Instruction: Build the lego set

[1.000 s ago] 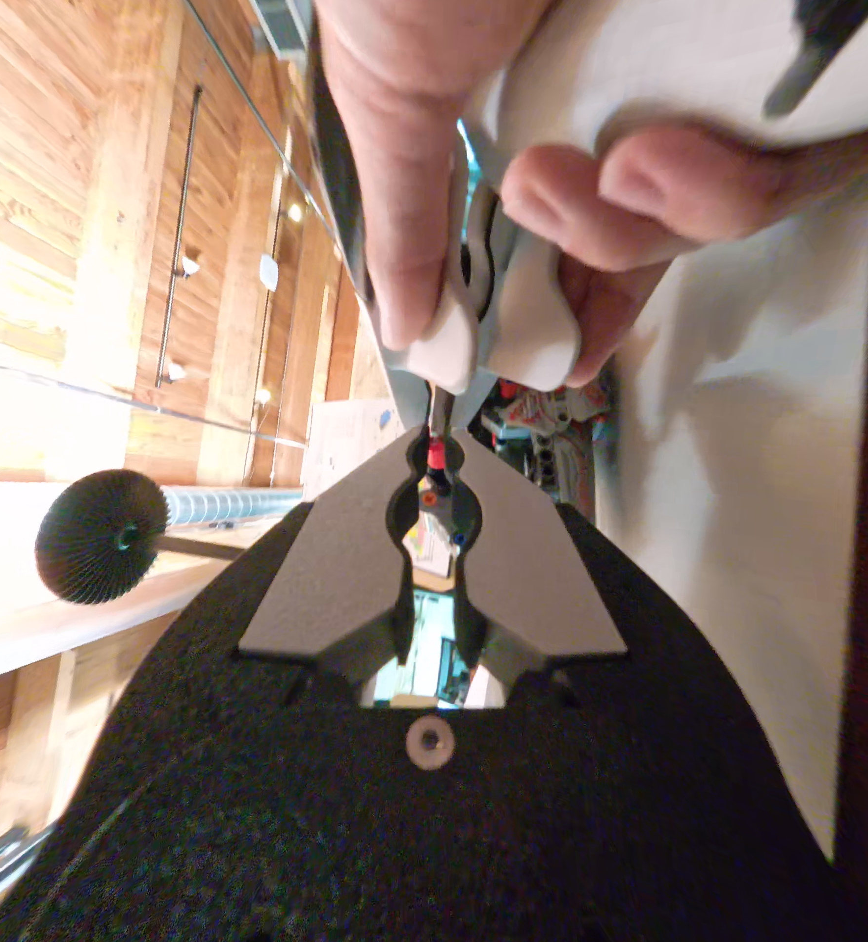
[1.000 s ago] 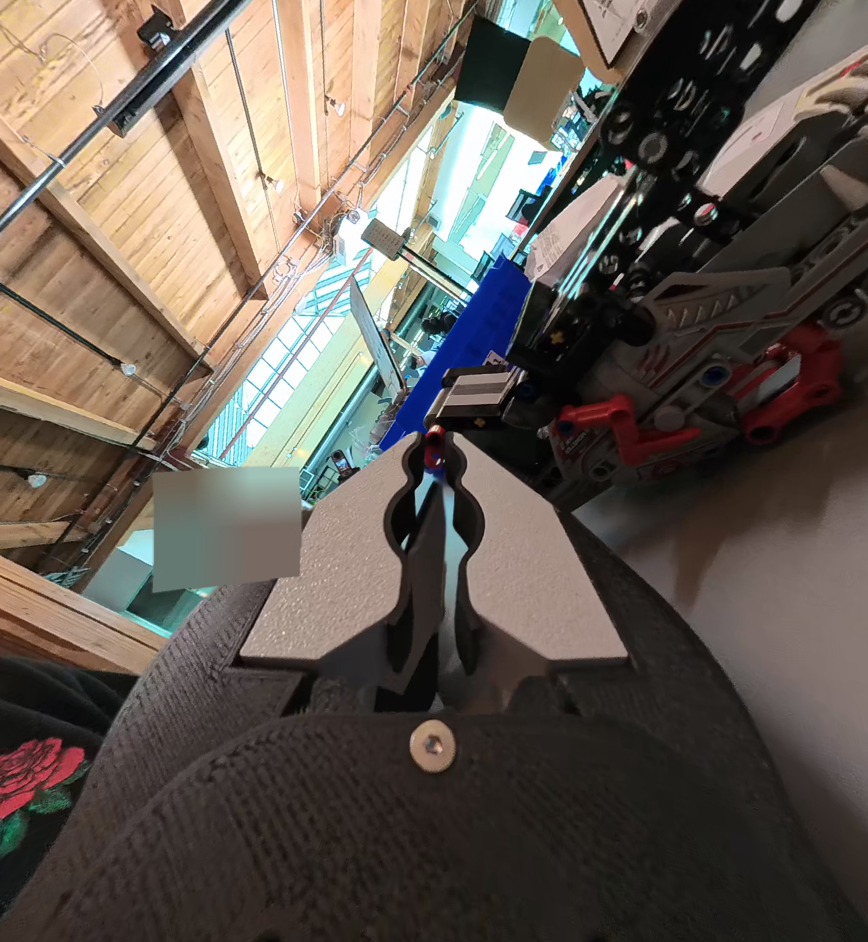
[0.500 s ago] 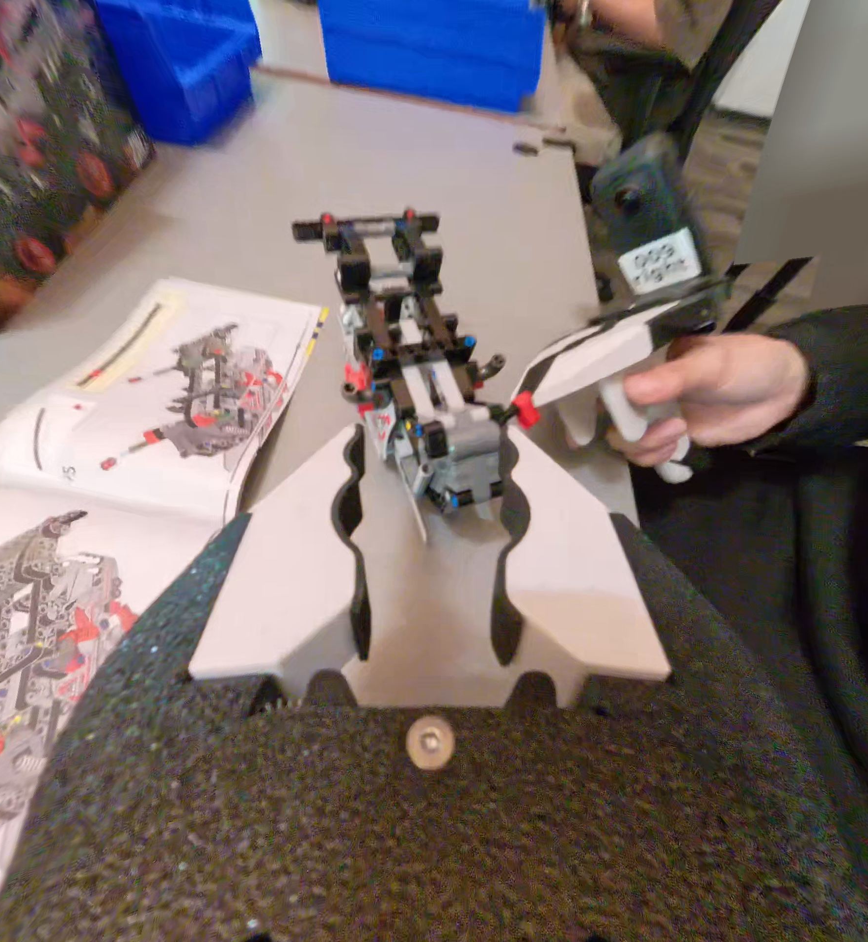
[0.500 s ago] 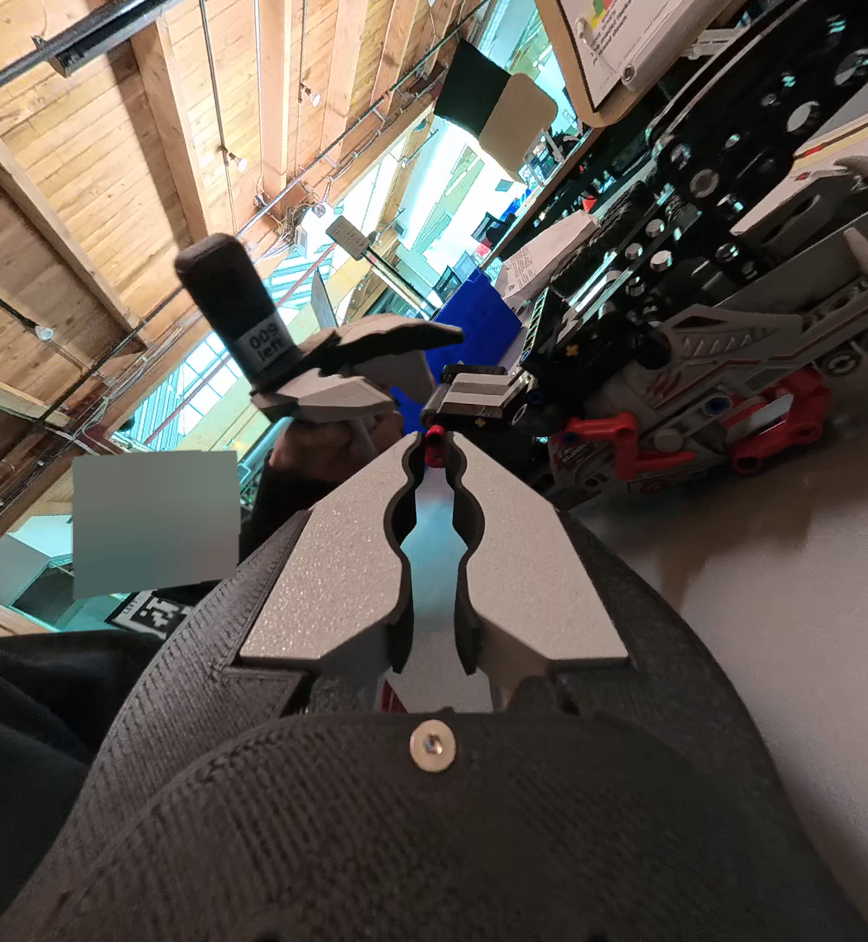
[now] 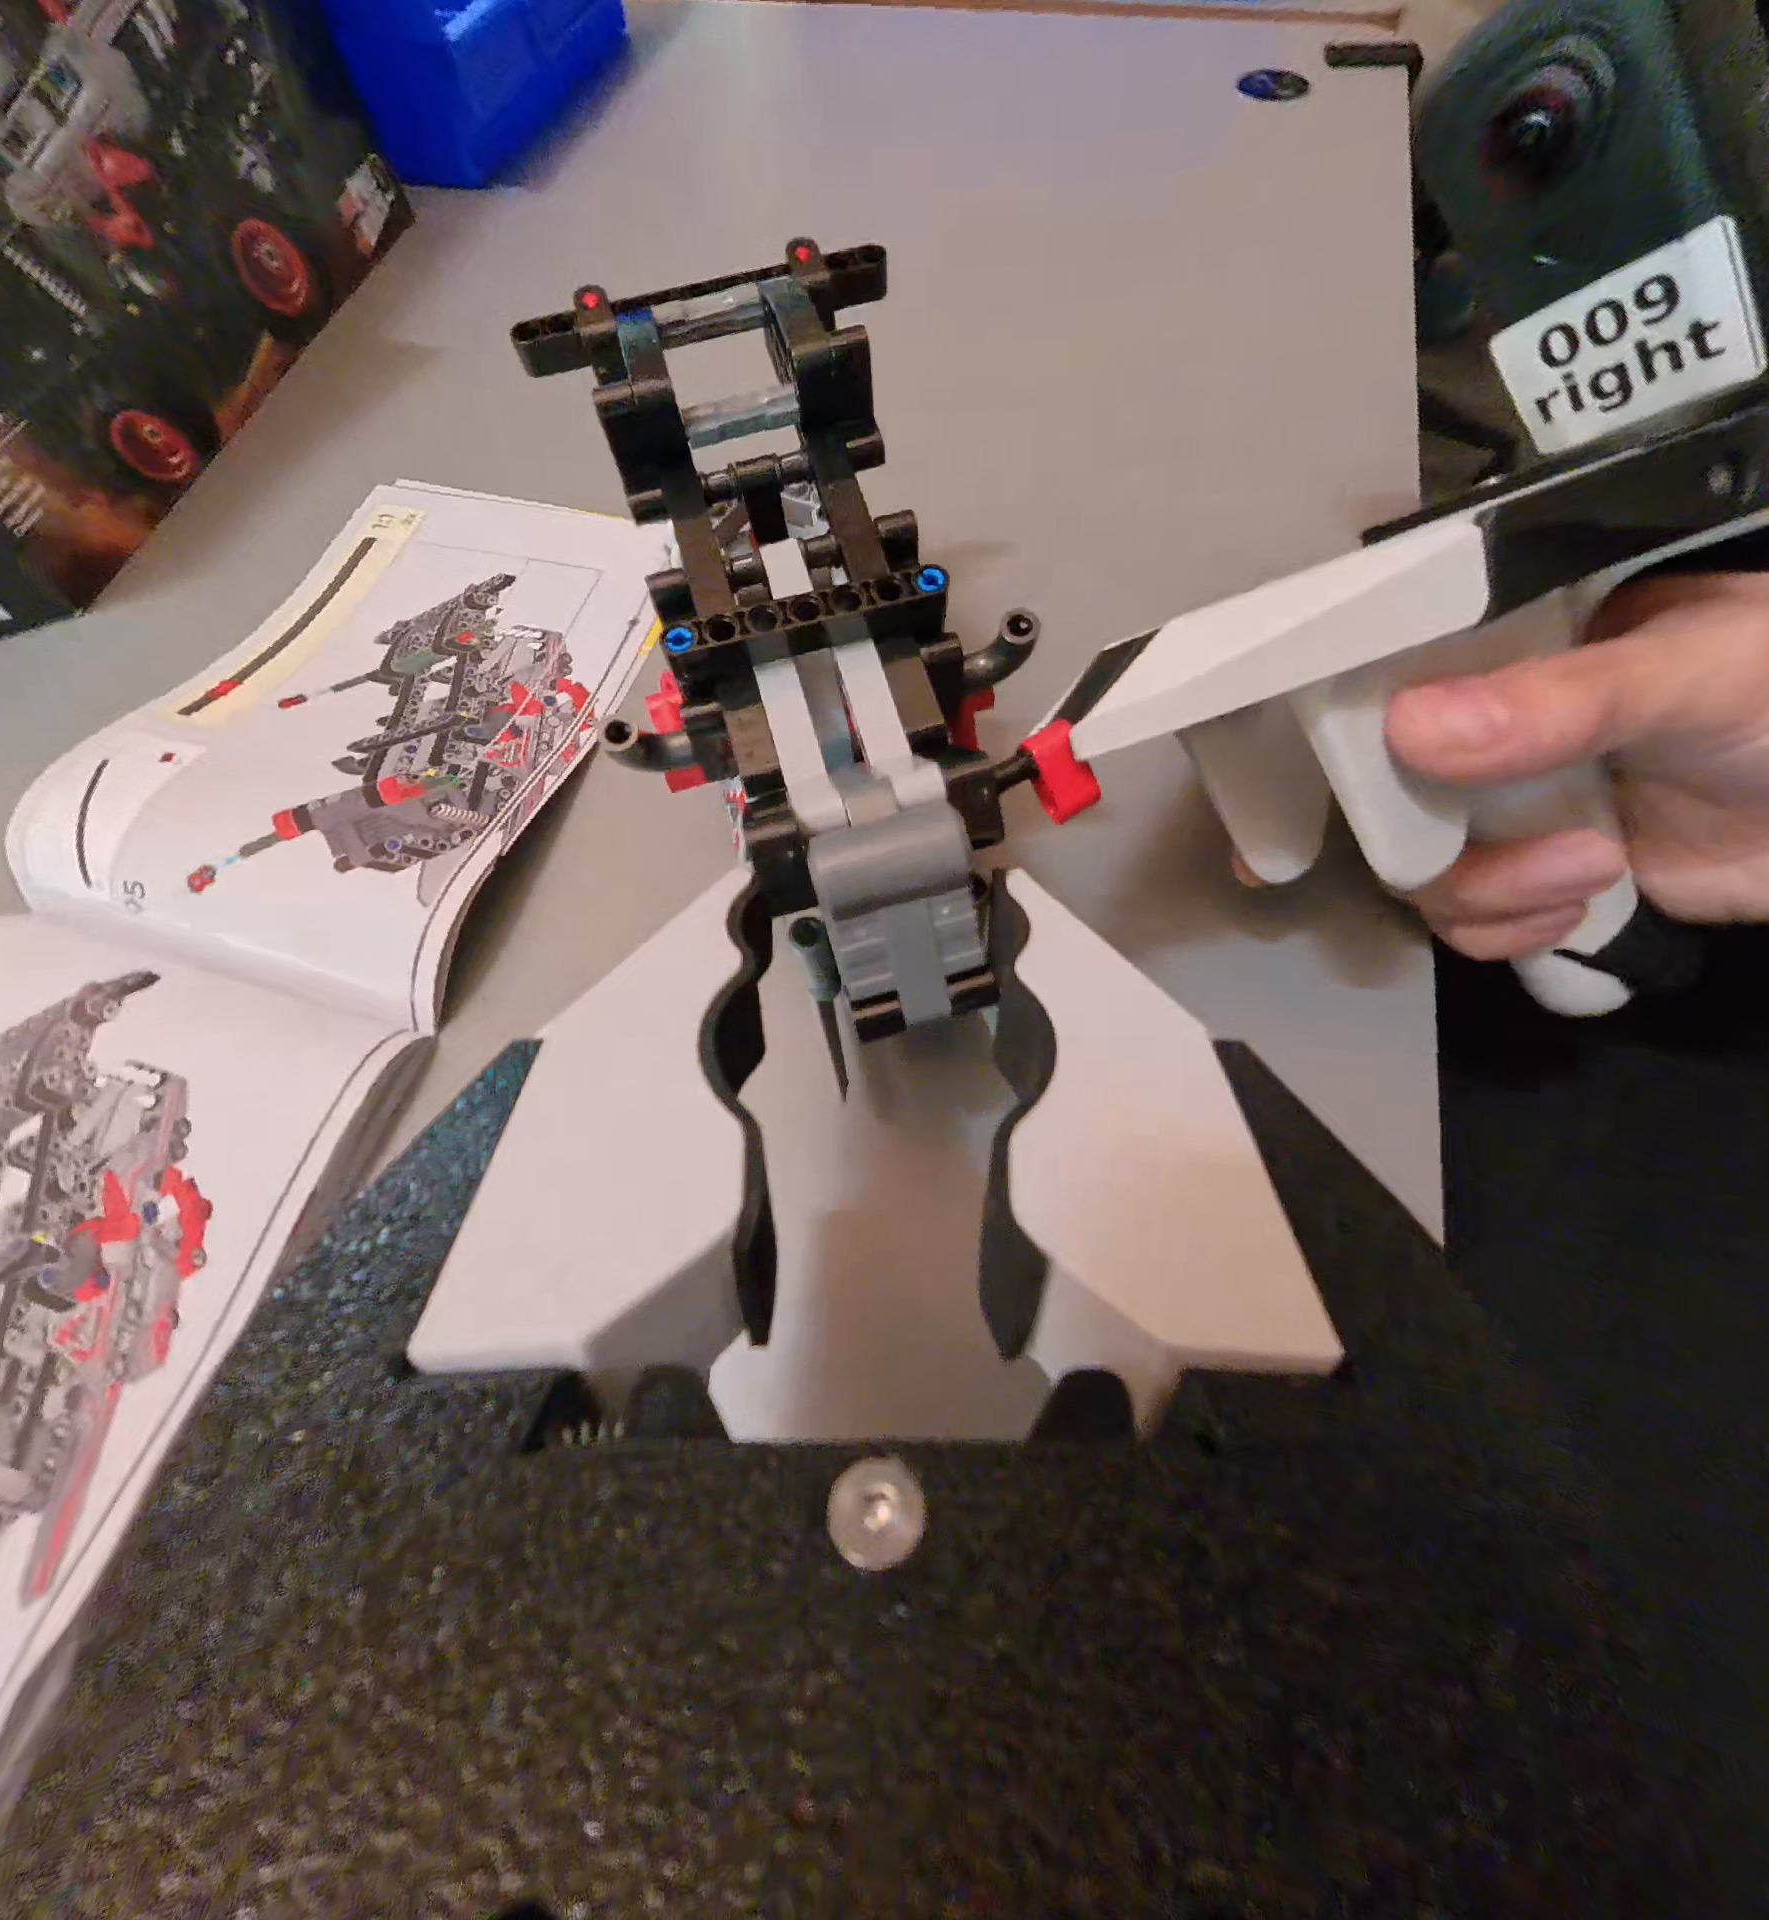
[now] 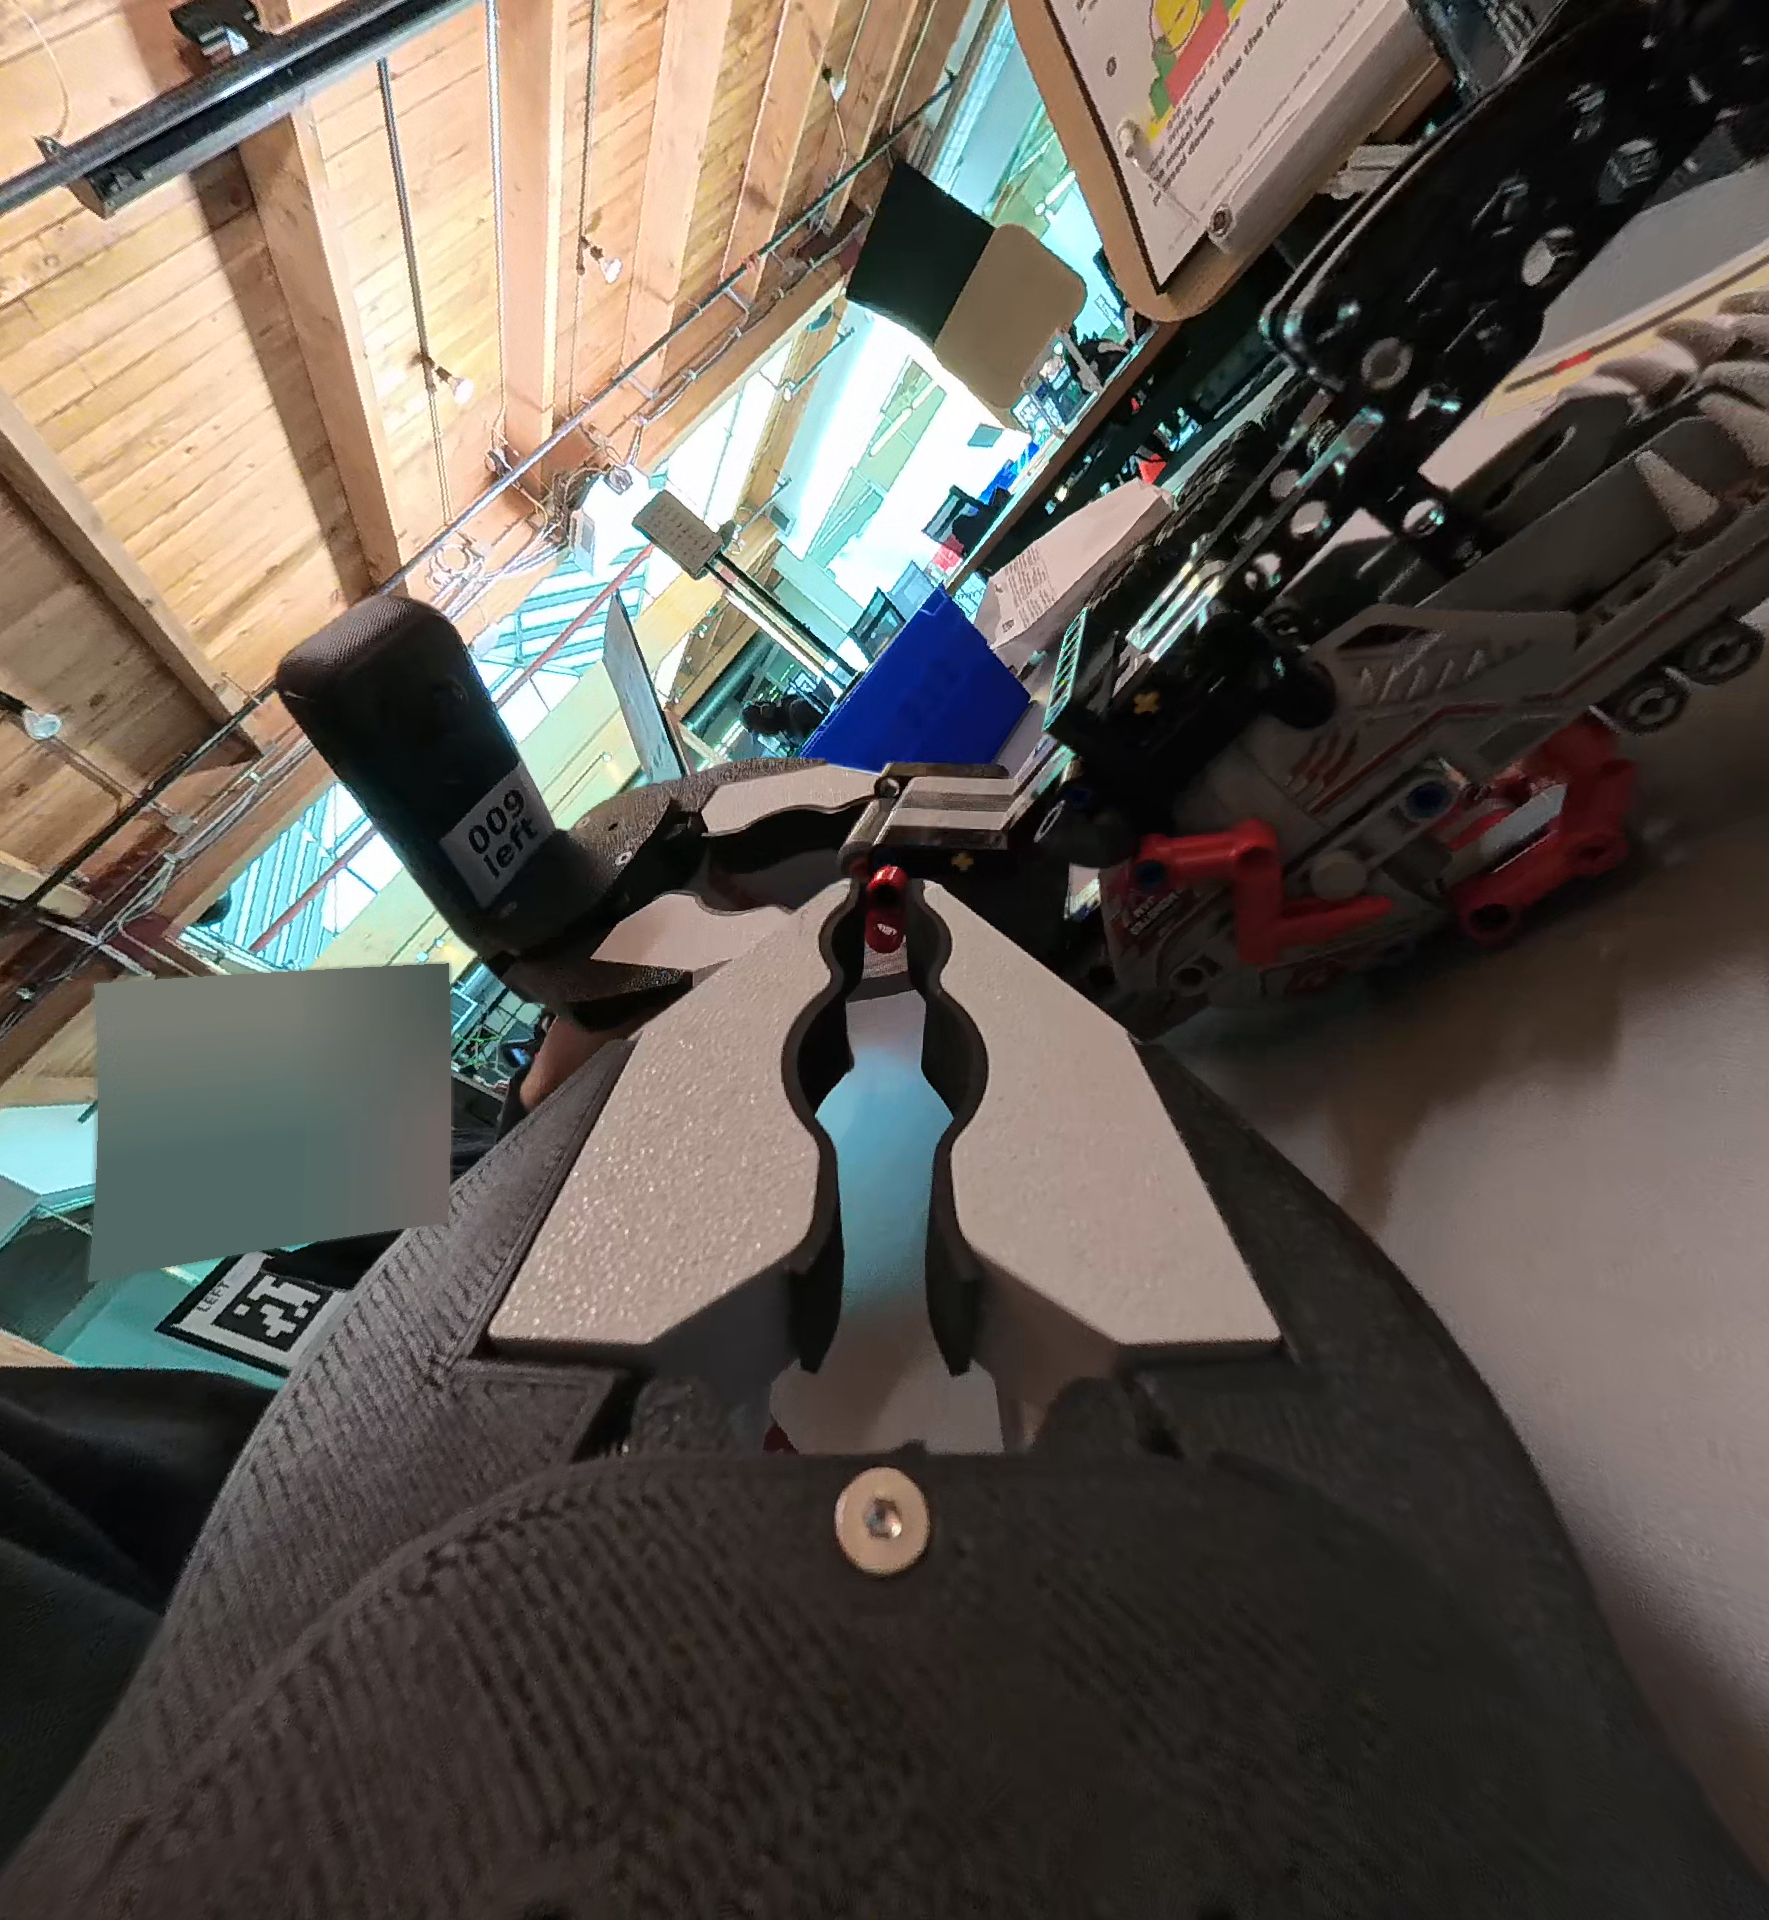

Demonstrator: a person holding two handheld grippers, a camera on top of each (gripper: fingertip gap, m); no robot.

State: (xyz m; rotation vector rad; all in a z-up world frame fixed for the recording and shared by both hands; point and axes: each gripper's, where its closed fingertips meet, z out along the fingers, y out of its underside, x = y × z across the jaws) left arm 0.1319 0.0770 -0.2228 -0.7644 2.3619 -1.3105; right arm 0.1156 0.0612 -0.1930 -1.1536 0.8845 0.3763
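Observation:
The black, grey and red lego model (image 5: 786,623) stands on the grey table (image 5: 1119,312). My left gripper (image 5: 869,914) is open, and the model's grey front end (image 5: 901,914) sits between its fingers with a gap on the left side. My right gripper (image 6: 885,899) is shut on a small red piece (image 6: 885,914). In the left wrist view the right gripper (image 5: 1062,753) comes in from the right and holds the red piece (image 5: 1059,777) at a black pin on the model's right side. The right wrist view shows the model (image 6: 1171,707) and the left gripper (image 6: 797,821) close ahead.
An open instruction booklet (image 5: 340,727) lies left of the model. A dark lego box (image 5: 80,312) and a blue bin (image 5: 475,83) stand at the back left. The table's right edge (image 5: 1420,623) runs beside the hand (image 5: 1690,748) that holds the right gripper. Left and right tips are no more than a few centimetres apart.
My left gripper has swung from facing the ceiling down to the model and has opened around its front end. My right gripper keeps the red piece and has come nearer the model's side.

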